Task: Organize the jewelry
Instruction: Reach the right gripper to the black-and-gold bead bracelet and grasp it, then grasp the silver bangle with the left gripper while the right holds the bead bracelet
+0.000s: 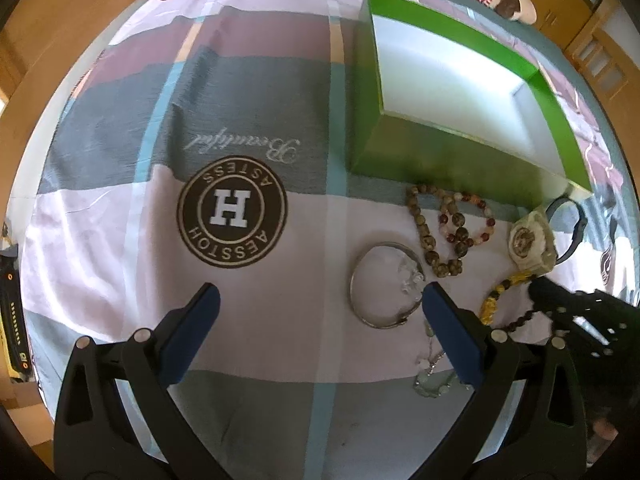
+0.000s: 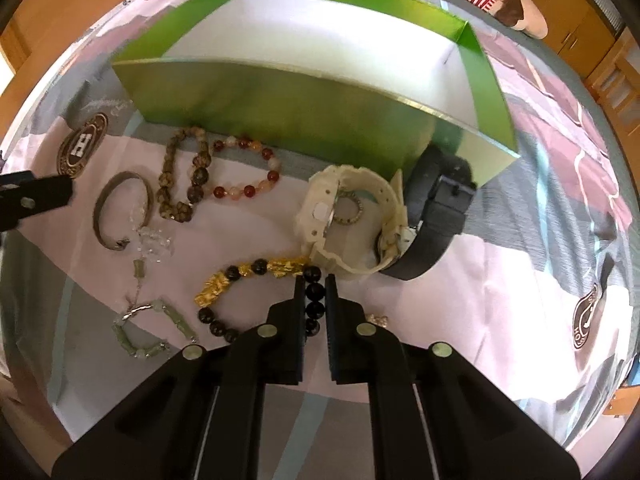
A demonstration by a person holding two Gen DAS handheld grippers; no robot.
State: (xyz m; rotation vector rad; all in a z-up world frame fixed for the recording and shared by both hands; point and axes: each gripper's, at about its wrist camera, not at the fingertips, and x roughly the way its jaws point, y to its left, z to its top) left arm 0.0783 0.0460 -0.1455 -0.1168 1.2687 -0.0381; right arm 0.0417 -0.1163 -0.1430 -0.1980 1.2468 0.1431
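- Black right gripper [image 2: 314, 280] fingers are pinched together on the dark beads of a black-and-gold bead bracelet [image 2: 256, 272], whose loop lies on the bedspread [image 2: 500, 288] and curls away to the left, its gold nuggets rough and lumpy, its dark beads round and glossy.
- Far left in the right wrist view, a plain metal bangle [image 2: 120, 210] with a clear crystal cluster lies flat; below it trails a pale green stone chain [image 2: 148, 332].
- Next come a mottled brown bead strand [image 2: 176, 180] and a red-and-cream bead bracelet [image 2: 248, 168], touching each other, just beside the front wall of the green box [image 2: 280, 96].
- Right of centre, a cream plastic watch [image 2: 352, 216] leans against a black strap watch [image 2: 436, 216], both close to the box's corner.
- Beyond them the box sits open, white inside, shiny card walls, nothing seen in it.
- Left gripper [image 1: 320, 300], blue-padded, hangs with its jaws spread wide over bare patchwork cloth, gripping nothing; smooth open bedspread lies to its left.
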